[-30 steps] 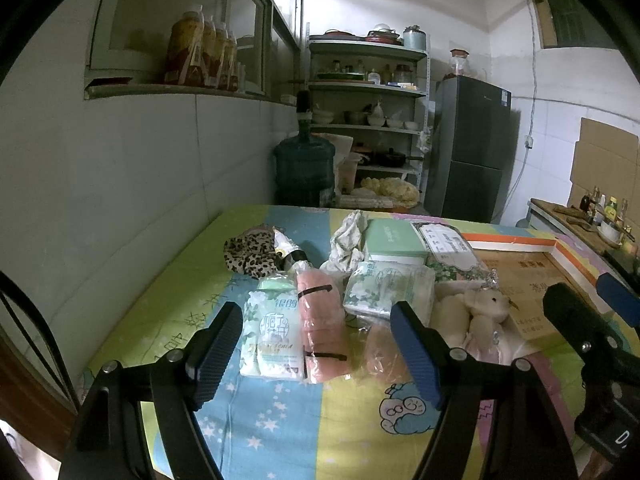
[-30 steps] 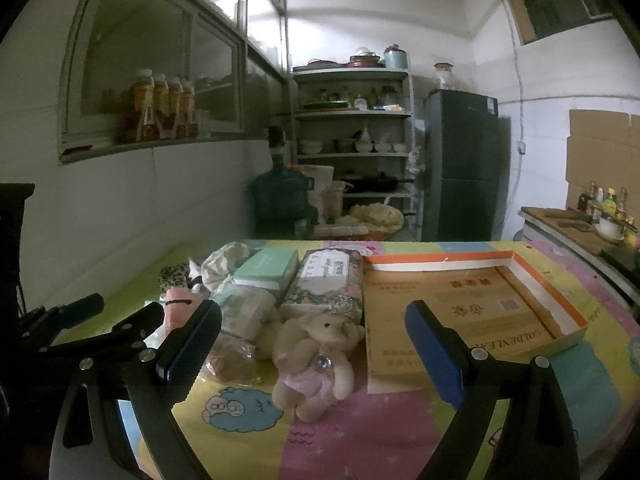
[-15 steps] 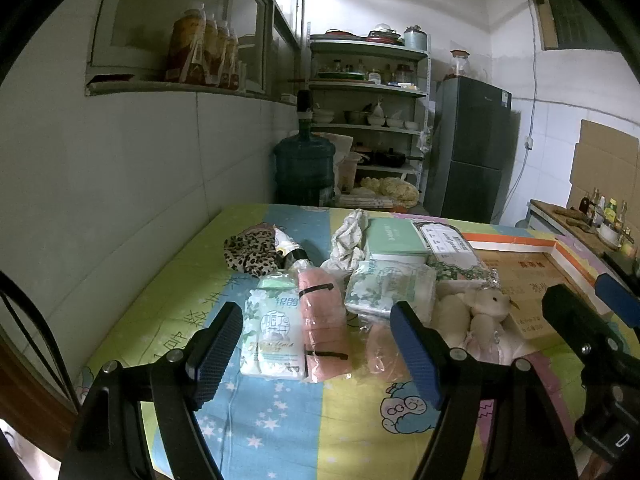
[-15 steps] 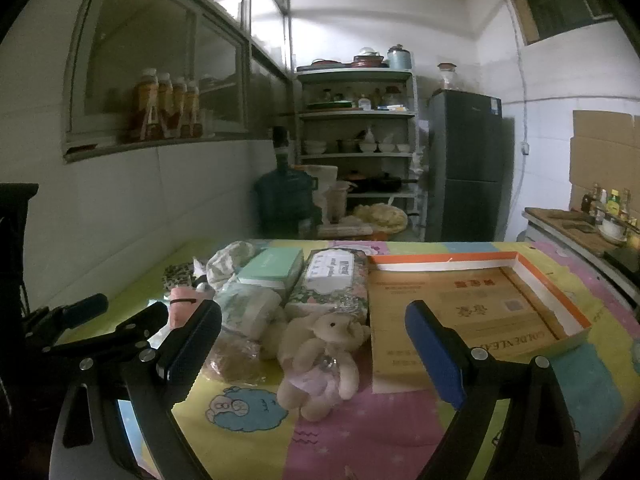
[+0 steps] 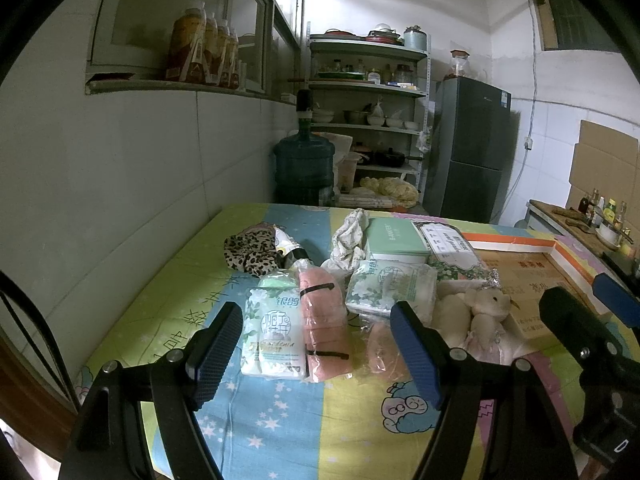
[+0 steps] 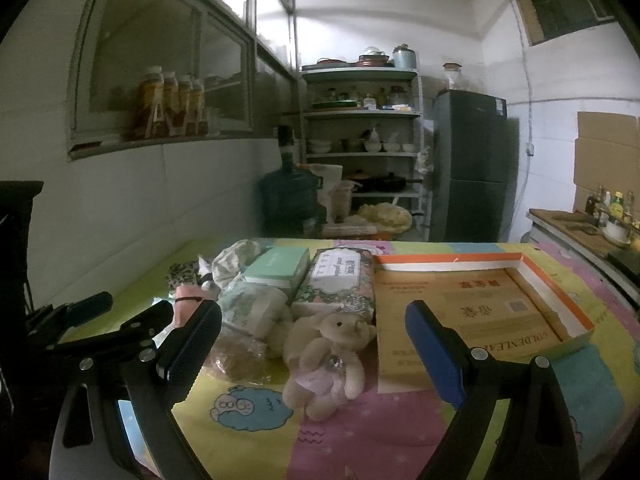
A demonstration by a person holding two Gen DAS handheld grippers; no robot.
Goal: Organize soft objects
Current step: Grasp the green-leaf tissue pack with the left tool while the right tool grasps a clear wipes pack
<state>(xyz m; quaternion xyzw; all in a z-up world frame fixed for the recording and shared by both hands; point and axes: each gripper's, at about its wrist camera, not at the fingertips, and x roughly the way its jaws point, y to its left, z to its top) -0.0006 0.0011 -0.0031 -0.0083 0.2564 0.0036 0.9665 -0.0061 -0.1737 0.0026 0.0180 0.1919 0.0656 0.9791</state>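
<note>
Soft things lie in a heap on the colourful tablecloth. Nearest my left gripper are a white-green tissue pack and a rolled pink towel in clear wrap. Behind them lie a floral tissue pack, a mint box, a leopard-print cloth and a crumpled white cloth. A cream teddy bear lies in front of my right gripper. Both grippers hover open and hold nothing. An orange-rimmed cardboard tray sits to the right.
A wall runs along the table's left side. Behind the table stand a blue water jug, a shelf rack with dishes and a dark fridge. A counter with bottles is at the far right.
</note>
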